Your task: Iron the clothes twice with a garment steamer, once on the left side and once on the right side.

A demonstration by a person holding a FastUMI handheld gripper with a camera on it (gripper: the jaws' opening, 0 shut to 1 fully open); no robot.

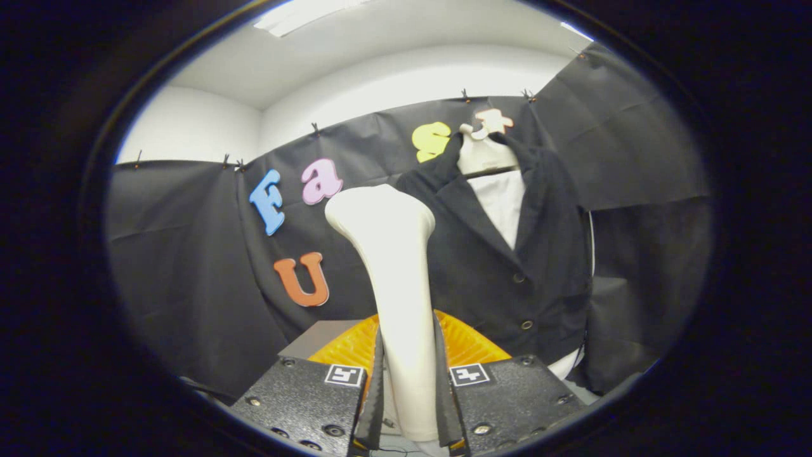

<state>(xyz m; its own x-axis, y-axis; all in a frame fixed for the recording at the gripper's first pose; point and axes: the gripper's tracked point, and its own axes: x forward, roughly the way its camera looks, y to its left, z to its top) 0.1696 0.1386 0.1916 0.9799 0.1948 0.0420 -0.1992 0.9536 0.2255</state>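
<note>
The claw (409, 381) pinches the handle of the steamer (396, 279), with one finger pressed against each side of the pale shaft. The steamer stands upright between the fingers and rises well above them, widening into a rounded head at the top. The head tilts a little toward the jacket.

The jacket (507, 260) hangs beyond the steamer and to its right, near but not touching it as far as can be seen. It is dark, with its lapels open over a white shirt front (504, 203). Two buttons (521, 301) sit one above the other on its front, below the opening. The jacket is dressed on a pale form whose neck (483, 155) shows above the collar.

Low behind the steamer, on both sides of its shaft, an orange ribbed thing (469, 343) fans out just past the fingertips; what it is cannot be told. Left of the steamer's base lies a flat grey surface (317, 336), partly hidden by the orange thing. Black cloth (190, 266) hangs behind the steamer and the jacket, clipped along its upper edge, with a white wall (393, 82) and ceiling above it.
</note>
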